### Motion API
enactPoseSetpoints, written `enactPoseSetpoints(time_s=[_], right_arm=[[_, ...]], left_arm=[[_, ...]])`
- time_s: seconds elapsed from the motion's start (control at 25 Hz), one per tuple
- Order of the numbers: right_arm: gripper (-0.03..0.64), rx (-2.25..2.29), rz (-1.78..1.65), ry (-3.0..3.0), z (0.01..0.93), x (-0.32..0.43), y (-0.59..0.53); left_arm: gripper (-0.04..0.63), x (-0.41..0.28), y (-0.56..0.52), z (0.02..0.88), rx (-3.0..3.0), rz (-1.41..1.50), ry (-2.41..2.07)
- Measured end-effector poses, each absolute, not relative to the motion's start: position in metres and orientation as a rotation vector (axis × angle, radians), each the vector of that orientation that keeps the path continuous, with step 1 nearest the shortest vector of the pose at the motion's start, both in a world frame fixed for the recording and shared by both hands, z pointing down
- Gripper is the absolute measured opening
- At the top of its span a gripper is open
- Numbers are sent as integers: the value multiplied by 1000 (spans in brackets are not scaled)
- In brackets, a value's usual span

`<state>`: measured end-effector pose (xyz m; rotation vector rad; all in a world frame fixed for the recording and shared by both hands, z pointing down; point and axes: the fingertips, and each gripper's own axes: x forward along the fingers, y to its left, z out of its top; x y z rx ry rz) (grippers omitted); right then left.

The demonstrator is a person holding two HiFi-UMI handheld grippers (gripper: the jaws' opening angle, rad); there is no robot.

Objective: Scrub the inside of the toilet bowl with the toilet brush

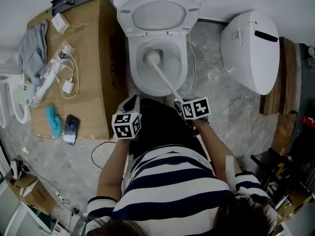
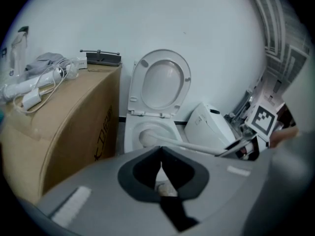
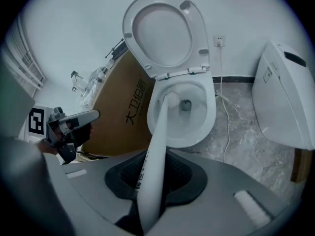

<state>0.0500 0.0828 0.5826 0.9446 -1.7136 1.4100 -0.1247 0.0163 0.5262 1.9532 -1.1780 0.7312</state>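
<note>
Grey marbled floor (image 1: 236, 112) and a white wall surround a white toilet (image 1: 160, 14) with its lid raised. A cardboard box (image 1: 98, 68) strewn with small items stands just beside it on the left, and a second toilet (image 1: 248, 48) lies to the right. A person in a striped top holds two grippers in front of the bowl (image 1: 183, 70). The right gripper (image 3: 155, 181) is clamped on the brush (image 3: 158, 146) near the upper end of its handle. The white brush head (image 1: 152, 58) sits down inside the bowl. The left gripper (image 2: 161, 163) holds nothing, its jaws closed together, near the right one. The brush looks light, with a stiff, smooth plastic handle. That handle could twist or slip in the jaws when pressed hard. A hold high on the handle suits it and keeps the jaws clear of the wet bowl.
</note>
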Motion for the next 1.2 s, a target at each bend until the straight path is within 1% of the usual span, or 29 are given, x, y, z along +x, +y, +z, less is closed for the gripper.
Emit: enactPoseSetpoints(time_s=[0.44,0.8,1.2], right_arm=[[84,782,1315,-1700,623,61,49],[84,747,1255,-1700,649,63,29],[84,780,1201,-1674,668,81,4]], left_arm=[[0,-124,5,547,1856,721,-1288],[0,-127,7,566,1807,733,-1320],[0,-115,2,568,1818,739,-1325]])
